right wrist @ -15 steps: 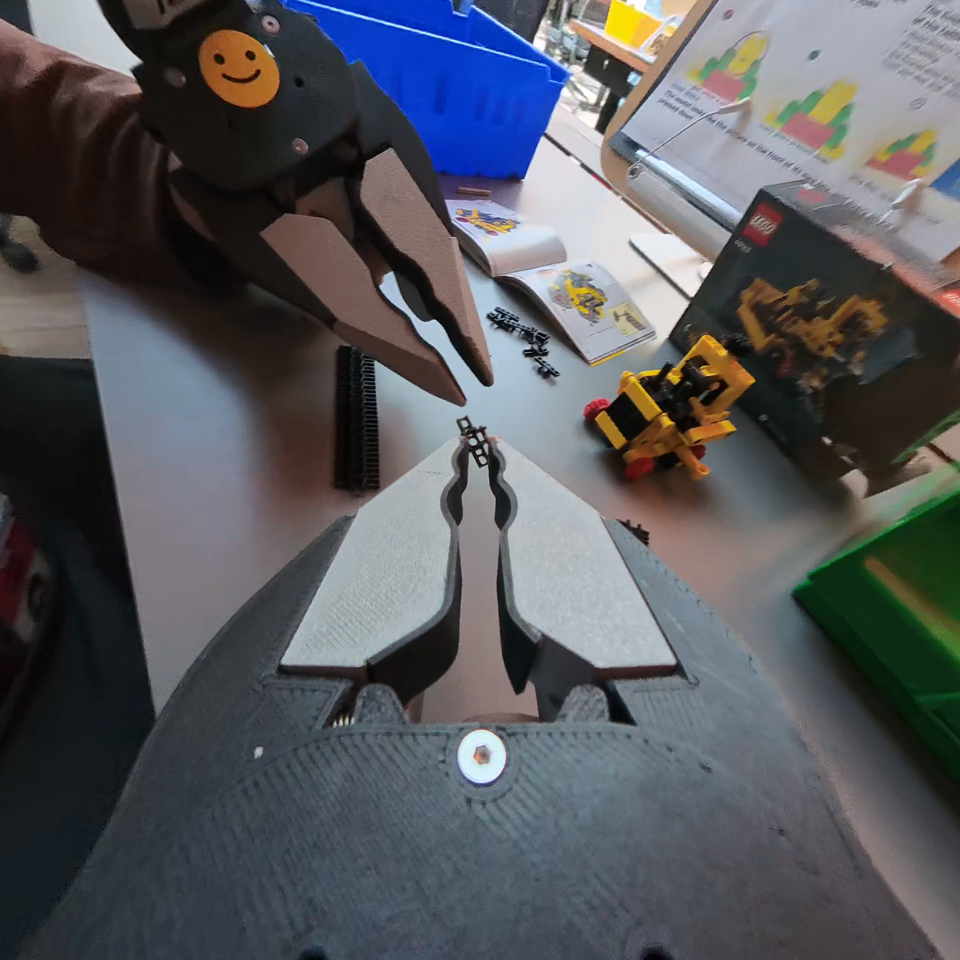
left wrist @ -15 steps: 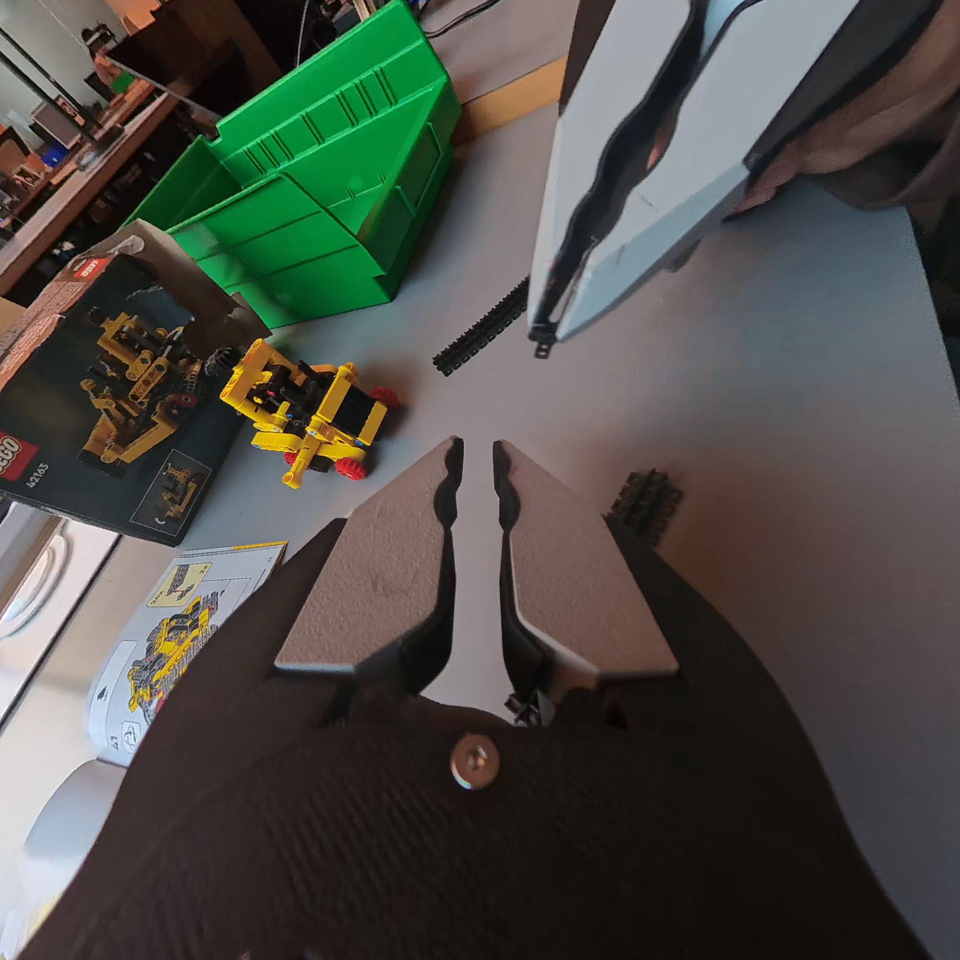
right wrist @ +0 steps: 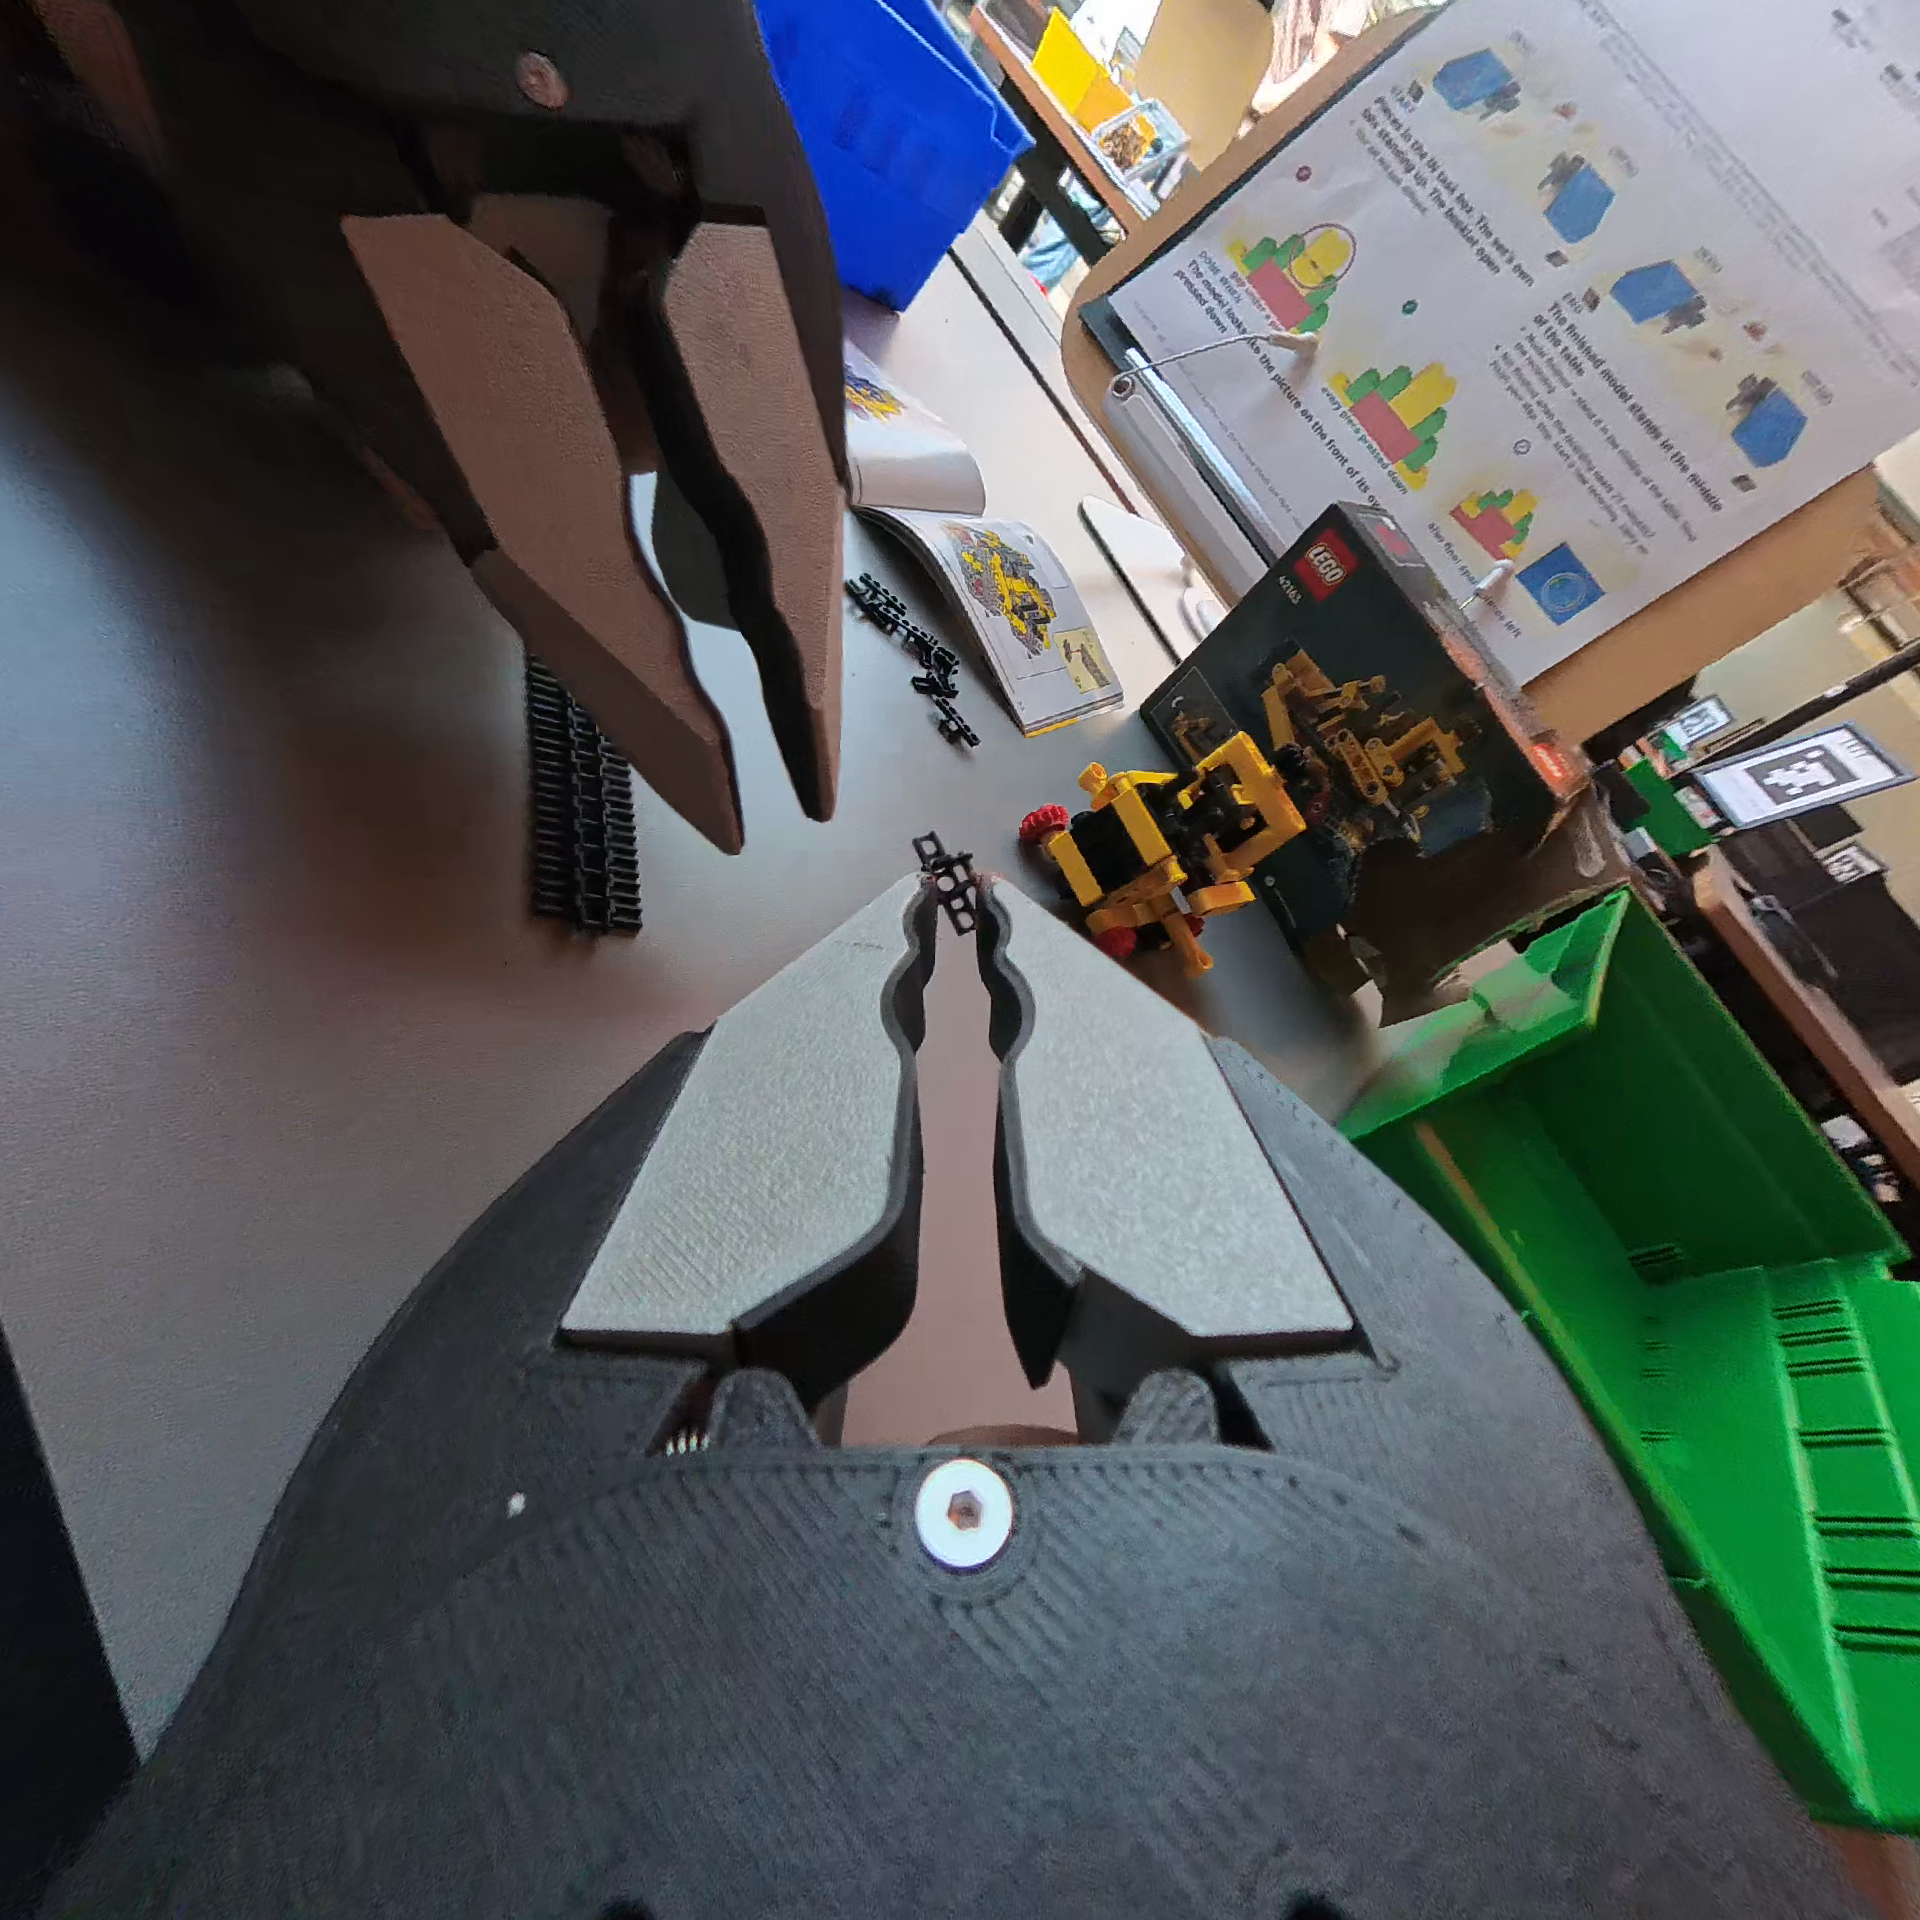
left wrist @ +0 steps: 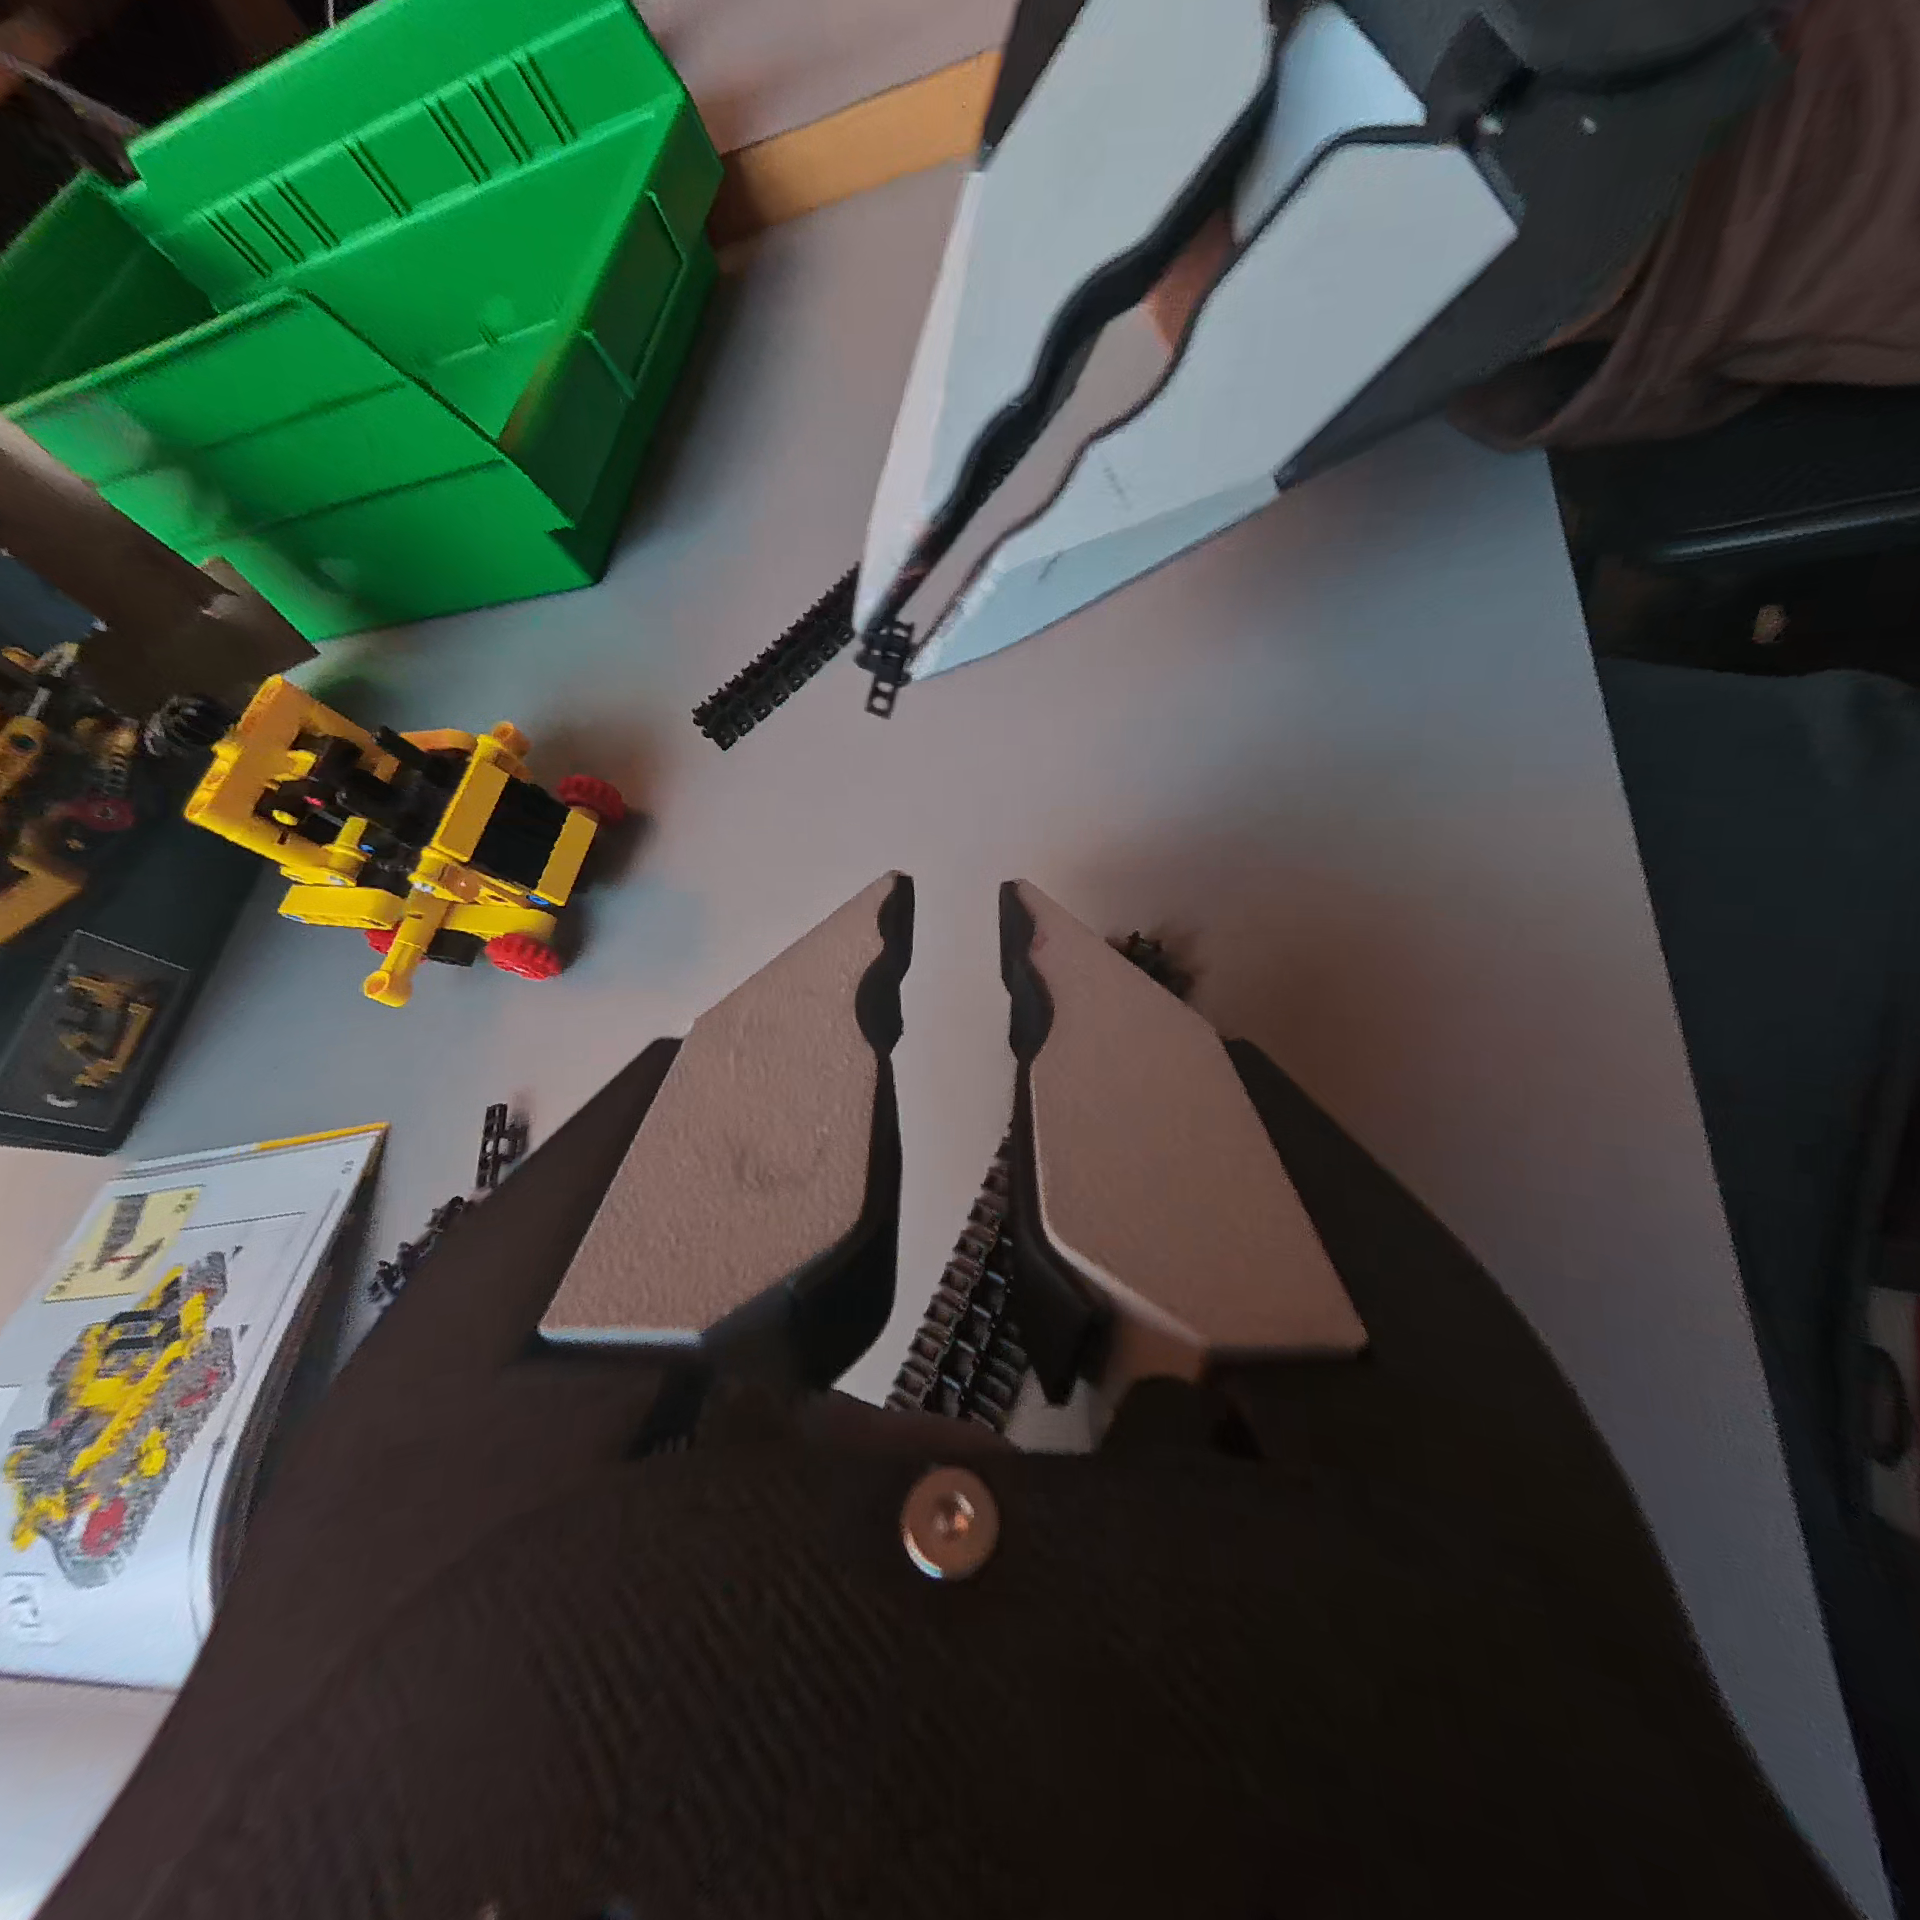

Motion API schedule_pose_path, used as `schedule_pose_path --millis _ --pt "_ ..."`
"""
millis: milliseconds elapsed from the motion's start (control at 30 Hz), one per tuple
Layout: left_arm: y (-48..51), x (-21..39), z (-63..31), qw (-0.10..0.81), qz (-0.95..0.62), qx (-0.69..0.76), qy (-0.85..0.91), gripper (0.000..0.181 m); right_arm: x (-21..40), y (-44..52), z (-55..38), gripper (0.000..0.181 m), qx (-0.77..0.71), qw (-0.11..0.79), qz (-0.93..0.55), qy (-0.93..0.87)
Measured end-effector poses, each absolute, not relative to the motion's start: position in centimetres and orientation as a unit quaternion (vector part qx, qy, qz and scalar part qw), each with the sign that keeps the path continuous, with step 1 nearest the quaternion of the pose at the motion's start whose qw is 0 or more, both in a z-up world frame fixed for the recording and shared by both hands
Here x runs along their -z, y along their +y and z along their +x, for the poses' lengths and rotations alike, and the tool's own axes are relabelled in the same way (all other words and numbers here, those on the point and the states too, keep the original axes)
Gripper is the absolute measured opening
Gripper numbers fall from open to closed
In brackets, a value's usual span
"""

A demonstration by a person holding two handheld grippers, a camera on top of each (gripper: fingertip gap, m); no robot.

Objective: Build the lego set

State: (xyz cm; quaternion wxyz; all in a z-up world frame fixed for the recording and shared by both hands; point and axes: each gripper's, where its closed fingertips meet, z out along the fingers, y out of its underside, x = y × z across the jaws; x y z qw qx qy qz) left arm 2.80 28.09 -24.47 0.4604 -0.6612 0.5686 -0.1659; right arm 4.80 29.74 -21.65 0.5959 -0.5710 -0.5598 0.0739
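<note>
On the table: yellow bulldozer (right wrist: pixel 1169 847) sits wheel-bare beside its box (right wrist: pixel 1351 748); one assembled track strip (right wrist: pixel 580 810) lies under the left gripper (right wrist: pixel 774 831), another strip (left wrist: pixel 779 665) near the right gripper (left wrist: pixel 894 649).
Step in hand: joining track links (my judgement).
Right claw: nearly closed, pinching a small black track link (right wrist: pixel 951 883) at its tips, held above the table.
Left claw: parted a little, empty, hovering just opposite.
Next move: carrying the link to a strip's end and pressing squarely.
Spare links (right wrist: pixel 914 649): beside the booklet (right wrist: pixel 1029 613).

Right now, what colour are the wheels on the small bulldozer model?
Red wheels on the yellow and black bulldozer model; clearest in the left wrist view.
</note>
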Motion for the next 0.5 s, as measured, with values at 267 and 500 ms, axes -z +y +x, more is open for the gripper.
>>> schedule_pose_path --millis 267,500 --pt "28.2 24.3 2.4 0.429 -0.682 0.225 0.548 0.013 22.8 28.5 3.8 0.004 0.001 0.595 -0.52 -0.613" --pt "27.4 24.2 2.9 0.43 -0.662 0.232 0.568 0.012 23.2 27.2 3.0 0.004 0.009 0.595 -0.485 -0.641"
